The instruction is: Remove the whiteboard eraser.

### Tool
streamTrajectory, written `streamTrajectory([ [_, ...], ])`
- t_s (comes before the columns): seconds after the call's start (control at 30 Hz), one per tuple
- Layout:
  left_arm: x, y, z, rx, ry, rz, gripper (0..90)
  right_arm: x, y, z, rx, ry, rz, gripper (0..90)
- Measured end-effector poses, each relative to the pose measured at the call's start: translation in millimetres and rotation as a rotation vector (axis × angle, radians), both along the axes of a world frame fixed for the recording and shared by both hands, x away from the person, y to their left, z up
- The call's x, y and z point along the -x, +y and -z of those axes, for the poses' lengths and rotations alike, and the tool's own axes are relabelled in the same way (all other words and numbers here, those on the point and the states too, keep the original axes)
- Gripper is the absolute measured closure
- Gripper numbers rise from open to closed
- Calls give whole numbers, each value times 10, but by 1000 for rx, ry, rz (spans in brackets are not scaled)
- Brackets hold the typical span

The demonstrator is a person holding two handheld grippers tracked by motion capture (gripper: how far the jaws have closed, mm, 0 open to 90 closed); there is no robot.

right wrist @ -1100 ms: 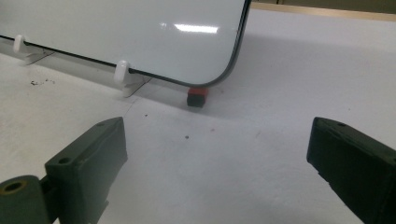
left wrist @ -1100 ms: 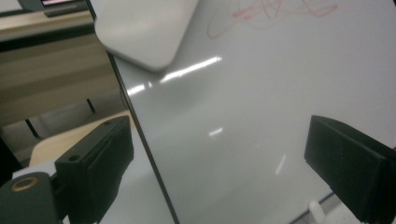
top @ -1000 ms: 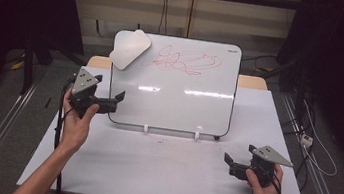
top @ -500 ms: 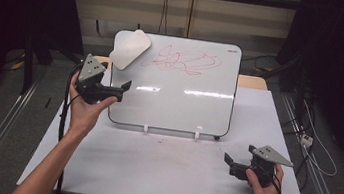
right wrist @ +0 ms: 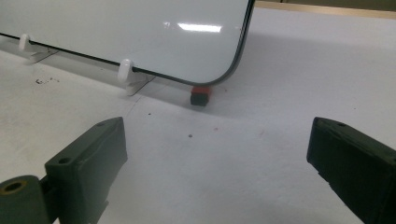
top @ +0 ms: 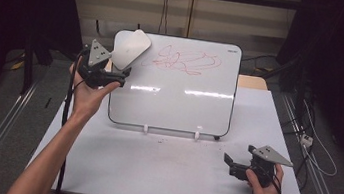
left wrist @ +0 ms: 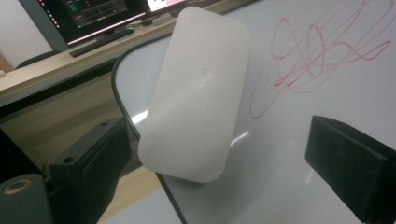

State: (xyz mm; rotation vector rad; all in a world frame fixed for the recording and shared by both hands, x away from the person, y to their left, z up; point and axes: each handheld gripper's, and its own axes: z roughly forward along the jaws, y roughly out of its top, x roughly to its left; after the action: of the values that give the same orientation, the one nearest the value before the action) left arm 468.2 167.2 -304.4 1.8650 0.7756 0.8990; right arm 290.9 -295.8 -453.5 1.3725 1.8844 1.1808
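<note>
At the whiteboard's (top: 176, 85) top left corner sits the white eraser (top: 130, 55), stuck on its face beside the red scribble (top: 185, 61). My left gripper (top: 112, 76) has just been narrowing its wide, empty jaws below it, lining up to grab. My right gripper (top: 231, 166) rests open on the table (top: 150, 170), out of the way.

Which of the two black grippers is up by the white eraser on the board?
The left gripper, raised at the whiteboard's top-left corner beside the white rounded eraser; the right gripper sits low on the table.
</note>
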Motion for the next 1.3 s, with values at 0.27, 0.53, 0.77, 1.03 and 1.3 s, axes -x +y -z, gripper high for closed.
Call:
streamTrajectory([
  [0.27, -182, -74, -71, -79, -4, -1, 95, -1, 26, -2, 7, 2, -3, 51],
  [0.53, -353, -199, -120, -184, -22, -8, 110, -10, 26, 5, 5, 3, -7, 51],
  [0.77, -459, -319, -115, -241, -26, -6, 154, -11, 23, 6, 4, 4, -10, 52],
  [1.03, -525, -412, -42, -259, -15, -5, 235, -18, 33, 8, 3, 8, -16, 51],
  [1.3, -551, -403, -30, -261, -16, -20, 299, -22, 36, 13, 6, 13, -18, 51],
])
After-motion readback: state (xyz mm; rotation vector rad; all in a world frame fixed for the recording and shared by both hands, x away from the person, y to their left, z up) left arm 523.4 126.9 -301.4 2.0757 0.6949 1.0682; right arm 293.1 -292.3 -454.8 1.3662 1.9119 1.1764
